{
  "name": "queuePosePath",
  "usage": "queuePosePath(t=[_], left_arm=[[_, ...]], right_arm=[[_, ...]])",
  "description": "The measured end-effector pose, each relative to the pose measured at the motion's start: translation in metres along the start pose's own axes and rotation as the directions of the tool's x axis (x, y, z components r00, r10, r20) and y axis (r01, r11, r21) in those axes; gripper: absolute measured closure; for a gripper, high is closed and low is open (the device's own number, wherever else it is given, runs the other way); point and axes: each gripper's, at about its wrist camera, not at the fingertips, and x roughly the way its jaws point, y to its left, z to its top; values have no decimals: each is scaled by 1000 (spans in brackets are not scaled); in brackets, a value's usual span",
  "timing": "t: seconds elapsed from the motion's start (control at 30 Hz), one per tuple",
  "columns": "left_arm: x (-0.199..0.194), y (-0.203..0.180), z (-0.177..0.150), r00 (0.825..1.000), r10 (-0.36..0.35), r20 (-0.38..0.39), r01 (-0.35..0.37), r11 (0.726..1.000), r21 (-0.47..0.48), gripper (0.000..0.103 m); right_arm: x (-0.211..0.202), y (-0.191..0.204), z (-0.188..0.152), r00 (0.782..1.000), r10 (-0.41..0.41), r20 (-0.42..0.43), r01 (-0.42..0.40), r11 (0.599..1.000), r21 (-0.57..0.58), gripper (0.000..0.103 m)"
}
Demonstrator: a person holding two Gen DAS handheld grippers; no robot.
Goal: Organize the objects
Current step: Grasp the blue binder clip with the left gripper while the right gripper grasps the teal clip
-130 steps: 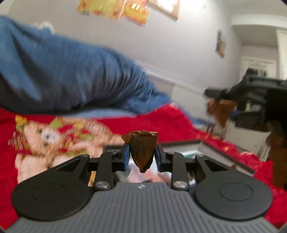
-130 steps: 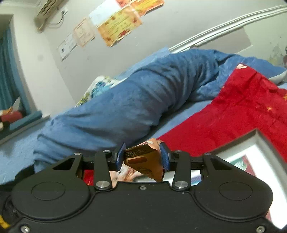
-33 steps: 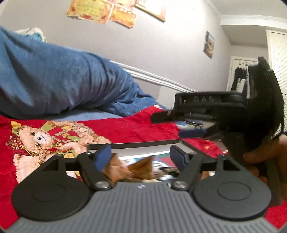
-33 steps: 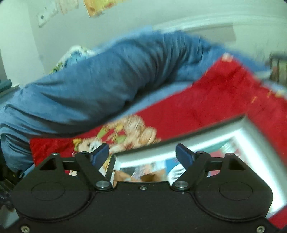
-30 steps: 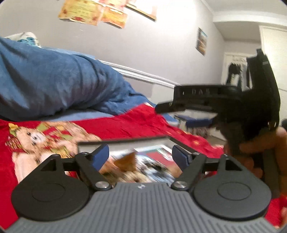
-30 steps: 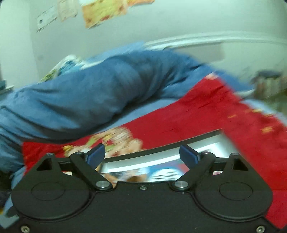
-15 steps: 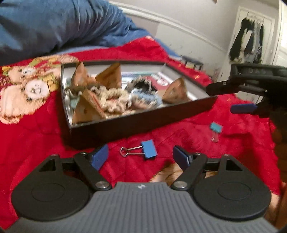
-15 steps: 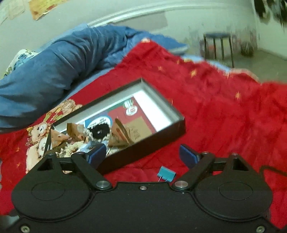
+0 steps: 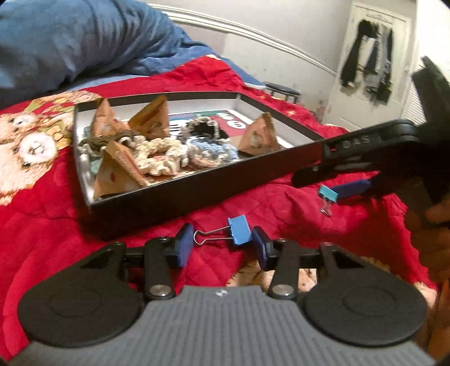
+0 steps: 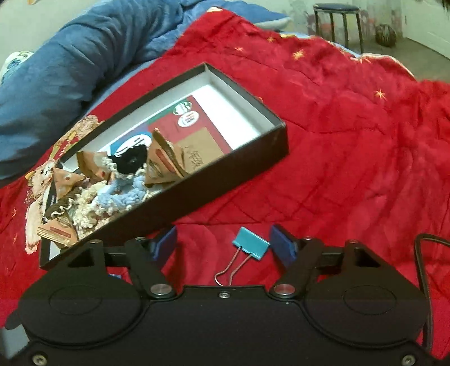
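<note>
A black box (image 9: 197, 194) (image 10: 239, 163) on the red blanket holds brown triangular packets (image 9: 121, 169) and crocheted scrunchies (image 9: 160, 154). A blue binder clip (image 9: 239, 229) lies on the blanket between the fingers of my left gripper (image 9: 220, 246), which is open and partly closed around it. A teal binder clip (image 10: 251, 246) lies between the fingers of my open right gripper (image 10: 225, 245). The right gripper also shows in the left wrist view (image 9: 351, 180), over the teal clip (image 9: 327, 194).
A rolled blue duvet (image 9: 70, 42) (image 10: 70, 62) lies behind the box. The red blanket (image 10: 351, 140) spreads to the right. A stool (image 10: 337, 19) and a ball (image 10: 385, 33) stand on the floor beyond the bed. Clothes (image 9: 368, 64) hang on a door.
Both grippers let go of the brown packets into the box, pulled back and came down to the blanket. Each now brackets a binder clip, and the left fingers have narrowed.
</note>
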Motion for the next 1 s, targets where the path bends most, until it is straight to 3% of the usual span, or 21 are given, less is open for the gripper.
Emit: queuePosePath(t=[0.07,0.23,0.33,0.6,0.8,1.0], left_arm=[[-1,-2,1,999,-32,1,32,999,11,53],[-6,-8,-2,994,-106,18,104,992,77,53],[-5,-7,-1,992,-126,8,125,989,81,53],[-5,-1,1,984,-179,6,177,980,91,53],[1,5,5,984,-174,-34,176,983,45,52],[2,2,2,985,-168,-37,170,983,70,52]], right_arm=[[3,2,-1,1000,-15,-6,15,1000,-12,35],[4,6,-2,997,-74,8,74,997,-18,56],[5,3,-3,992,-124,22,124,992,-3,76],[2,17,-4,979,-192,72,191,981,15,76],[1,10,-3,984,-158,87,154,986,57,76],[-7,4,-3,984,-132,117,121,988,97,76]])
